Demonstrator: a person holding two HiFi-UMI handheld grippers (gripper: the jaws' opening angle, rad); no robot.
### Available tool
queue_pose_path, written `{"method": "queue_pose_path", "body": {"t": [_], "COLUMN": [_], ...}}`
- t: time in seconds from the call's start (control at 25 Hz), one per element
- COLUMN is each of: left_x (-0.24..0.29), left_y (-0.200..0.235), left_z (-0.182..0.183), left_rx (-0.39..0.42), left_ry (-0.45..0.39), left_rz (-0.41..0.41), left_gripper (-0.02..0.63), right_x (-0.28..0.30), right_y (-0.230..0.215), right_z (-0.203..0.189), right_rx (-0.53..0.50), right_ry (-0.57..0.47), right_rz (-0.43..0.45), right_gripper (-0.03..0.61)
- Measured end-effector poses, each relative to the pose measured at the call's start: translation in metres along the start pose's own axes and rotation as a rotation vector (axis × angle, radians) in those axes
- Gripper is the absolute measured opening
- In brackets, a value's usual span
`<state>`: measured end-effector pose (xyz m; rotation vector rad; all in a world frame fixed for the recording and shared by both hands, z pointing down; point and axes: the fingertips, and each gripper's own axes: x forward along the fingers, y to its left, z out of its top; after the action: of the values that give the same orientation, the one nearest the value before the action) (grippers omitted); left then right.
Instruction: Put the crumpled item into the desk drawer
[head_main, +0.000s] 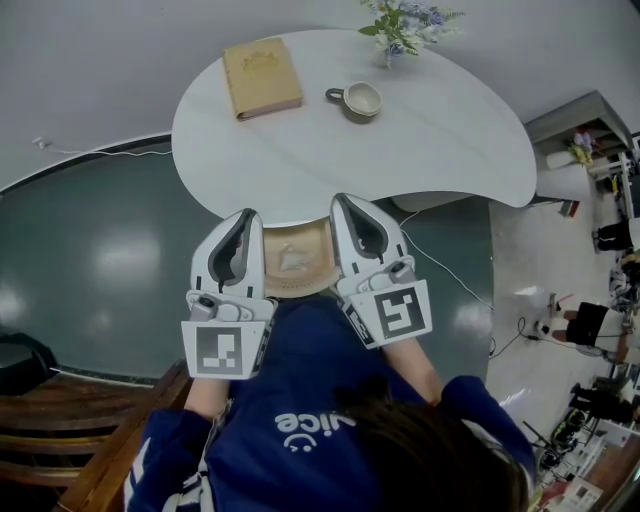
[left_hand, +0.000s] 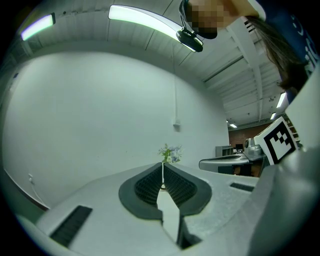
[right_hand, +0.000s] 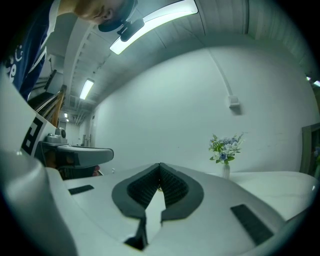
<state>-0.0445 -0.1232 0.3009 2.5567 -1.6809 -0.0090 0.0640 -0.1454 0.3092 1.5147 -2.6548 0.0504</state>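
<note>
A pale crumpled item (head_main: 290, 258) lies in the open wooden drawer (head_main: 312, 284), which sticks out from under the front edge of the white table (head_main: 450, 130). My left gripper (head_main: 243, 215) is just left of the drawer and my right gripper (head_main: 343, 198) just right of it, both pointing at the table edge. In the left gripper view the left gripper (left_hand: 162, 167) has its jaws together with nothing between them. The right gripper (right_hand: 159, 166) is likewise shut and empty. Neither touches the crumpled item.
On the table are a tan book (head_main: 261, 76), a cup (head_main: 361, 100) and a small vase of flowers (head_main: 405, 25). A wooden chair (head_main: 60, 420) stands at the lower left. A cable (head_main: 450, 275) runs over the floor on the right.
</note>
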Motion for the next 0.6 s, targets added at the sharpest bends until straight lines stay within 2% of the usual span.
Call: {"method": "queue_pose_path", "body": {"t": [0.6], "left_x": [0.001], "left_y": [0.001], "left_z": [-0.009], "left_rx": [-0.003], "left_ry": [0.022], "left_rz": [0.005], "left_gripper": [0.012], "right_x": [0.001], "right_y": [0.005], "right_z": [-0.011], "right_rx": [-0.036], "right_ry": [0.043], "right_rz": [0.016], "right_gripper": [0.006]}}
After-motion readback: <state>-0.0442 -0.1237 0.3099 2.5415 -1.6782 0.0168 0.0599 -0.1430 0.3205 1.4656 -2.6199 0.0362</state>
